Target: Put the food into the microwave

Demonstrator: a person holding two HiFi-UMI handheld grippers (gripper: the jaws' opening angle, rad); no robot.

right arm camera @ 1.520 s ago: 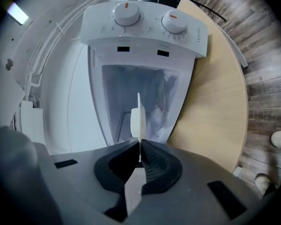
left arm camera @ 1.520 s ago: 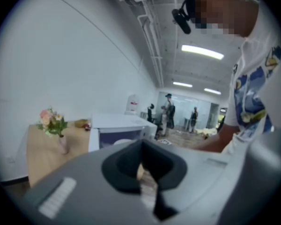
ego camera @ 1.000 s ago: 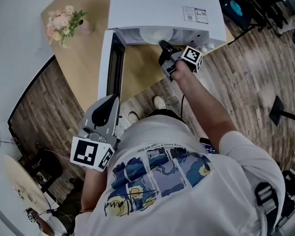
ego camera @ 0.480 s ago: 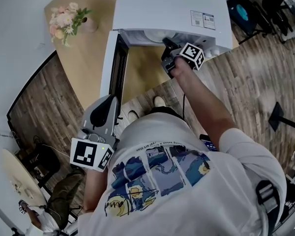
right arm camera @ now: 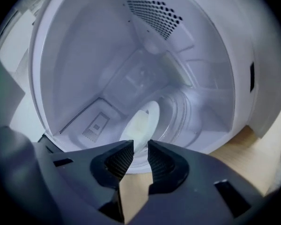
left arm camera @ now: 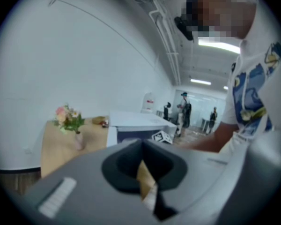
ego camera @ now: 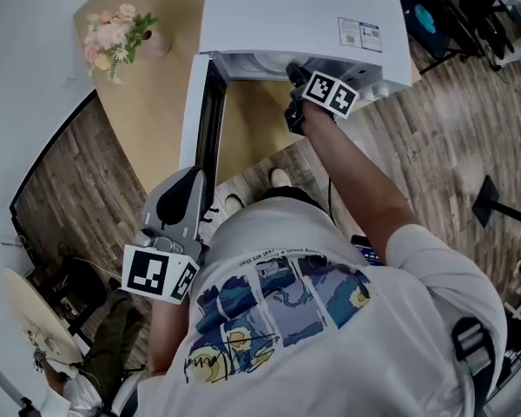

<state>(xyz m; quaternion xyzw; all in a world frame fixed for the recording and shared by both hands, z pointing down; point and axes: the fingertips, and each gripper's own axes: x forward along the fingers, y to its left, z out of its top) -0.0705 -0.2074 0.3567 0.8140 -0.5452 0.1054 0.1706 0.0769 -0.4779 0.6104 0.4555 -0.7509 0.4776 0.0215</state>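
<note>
The white microwave (ego camera: 286,16) stands on the wooden table with its door (ego camera: 204,111) swung open to the left. On the turntable inside lies a white plate (right arm camera: 141,122) with pale food on it. My right gripper (right arm camera: 140,146) is at the mouth of the cavity (ego camera: 293,69), rolled to one side. Its jaws are opening, nothing is between them, and the plate's edge lies just past the fingertips. My left gripper (ego camera: 191,181) hangs low by the person's side, below the door, its jaws together (left arm camera: 141,146) and holding nothing.
A small vase of pink flowers (ego camera: 113,37) stands on the table's far left corner. The table's front edge (ego camera: 252,159) runs under the microwave, with wood floor below. Dark chairs and equipment sit at the upper right (ego camera: 434,16). Several people stand far off in the left gripper view.
My right gripper has rolled at the microwave's mouth, so its marker cube now faces up. The left gripper has stayed where it was.
</note>
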